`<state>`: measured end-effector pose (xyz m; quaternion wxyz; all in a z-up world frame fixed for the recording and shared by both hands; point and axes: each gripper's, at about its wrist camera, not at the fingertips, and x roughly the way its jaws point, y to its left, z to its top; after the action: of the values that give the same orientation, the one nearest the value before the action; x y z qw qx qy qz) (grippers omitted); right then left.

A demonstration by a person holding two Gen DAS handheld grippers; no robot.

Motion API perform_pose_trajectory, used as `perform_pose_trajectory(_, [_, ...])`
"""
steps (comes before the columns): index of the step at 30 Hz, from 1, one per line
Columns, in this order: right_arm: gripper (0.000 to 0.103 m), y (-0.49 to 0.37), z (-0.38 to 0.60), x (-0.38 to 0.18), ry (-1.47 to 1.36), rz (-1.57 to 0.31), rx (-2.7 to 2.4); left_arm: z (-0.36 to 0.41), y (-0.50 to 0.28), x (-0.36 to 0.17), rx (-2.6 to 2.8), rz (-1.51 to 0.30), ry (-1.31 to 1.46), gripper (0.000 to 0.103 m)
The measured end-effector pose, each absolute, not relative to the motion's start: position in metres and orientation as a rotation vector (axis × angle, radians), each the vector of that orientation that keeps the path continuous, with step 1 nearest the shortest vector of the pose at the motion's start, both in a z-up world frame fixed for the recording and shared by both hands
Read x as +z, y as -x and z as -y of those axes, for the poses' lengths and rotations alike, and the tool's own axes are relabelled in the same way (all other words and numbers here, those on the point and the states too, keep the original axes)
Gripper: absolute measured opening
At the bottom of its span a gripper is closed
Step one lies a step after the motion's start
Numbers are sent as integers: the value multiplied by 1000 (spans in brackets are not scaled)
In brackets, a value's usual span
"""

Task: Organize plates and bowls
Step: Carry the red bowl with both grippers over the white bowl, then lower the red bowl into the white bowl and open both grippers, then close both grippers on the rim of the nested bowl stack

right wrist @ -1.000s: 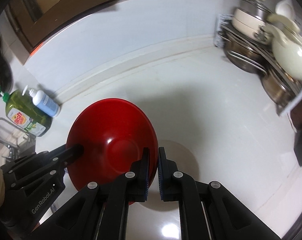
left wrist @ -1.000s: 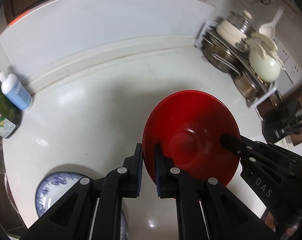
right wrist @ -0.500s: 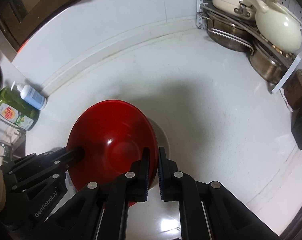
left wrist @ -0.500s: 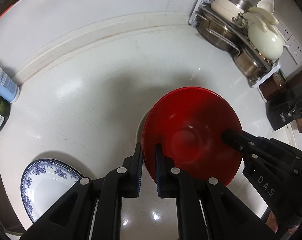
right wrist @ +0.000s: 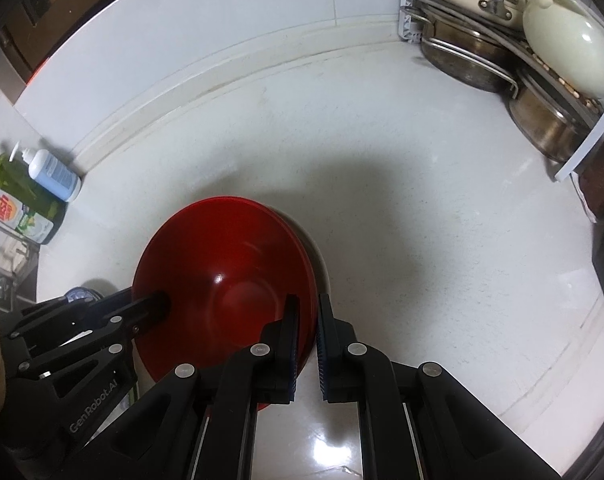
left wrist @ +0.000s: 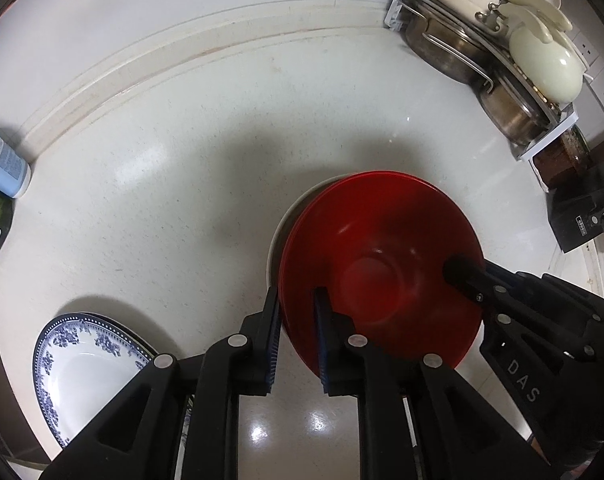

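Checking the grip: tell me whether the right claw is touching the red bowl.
Touching. The right wrist view shows the right claw shut on the rim of the red bowl, both pads against it.

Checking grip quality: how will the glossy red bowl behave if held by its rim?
The glossy red bowl looks stiff; its rim shows no bending between the left gripper fingers. The shiny glaze suggests slipperiness. Held at opposite edges with the right gripper, it probably won't tip.

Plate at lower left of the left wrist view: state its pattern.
White ceramic plate with blue floral rim and dotted edge; left wrist view.
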<state>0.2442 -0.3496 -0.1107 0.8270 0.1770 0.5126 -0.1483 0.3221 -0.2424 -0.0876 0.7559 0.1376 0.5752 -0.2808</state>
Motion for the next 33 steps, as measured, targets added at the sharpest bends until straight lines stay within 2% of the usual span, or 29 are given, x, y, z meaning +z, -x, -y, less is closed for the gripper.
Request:
perform_pose_trajectory(6, [11, -246, 350, -115, -369, -1101, -295, 243, -322, -85, -611, -1230, -317, 29])
perform_pose_trajectory(10, [11, -243, 352, -112, -363, -1087, -301, 243, -321, -75, -622, -1187, -336, 48])
perform_pose_trajectory(15, [12, -236, 354, -101, -382, -1061, -305, 232, -324, -59, -620, -1144, -306, 52])
perform_pose_trajectory(17, [20, -232, 353, -92, -379, -1035, -323, 228, -325, -53, -619, -1127, -293, 57])
perform_pose_trajectory(19, [49, -226, 351, -81, -382, -983, -333, 224, -326, -48, -621, -1118, -281, 59])
perform_pose_trajectory(21, [58, -221, 348, -72, -375, -934, -355, 217, -328, -43, -614, -1101, -265, 64])
perform_pose_trajectory(25, [61, -215, 342, -66, -349, -878, -397, 208, -328, -41, -582, -1064, -262, 69])
perform_pose_trajectory(33, [61, -203, 336, -79, -344, -764, -458, 196, -322, -58, -554, -1044, -274, 70])
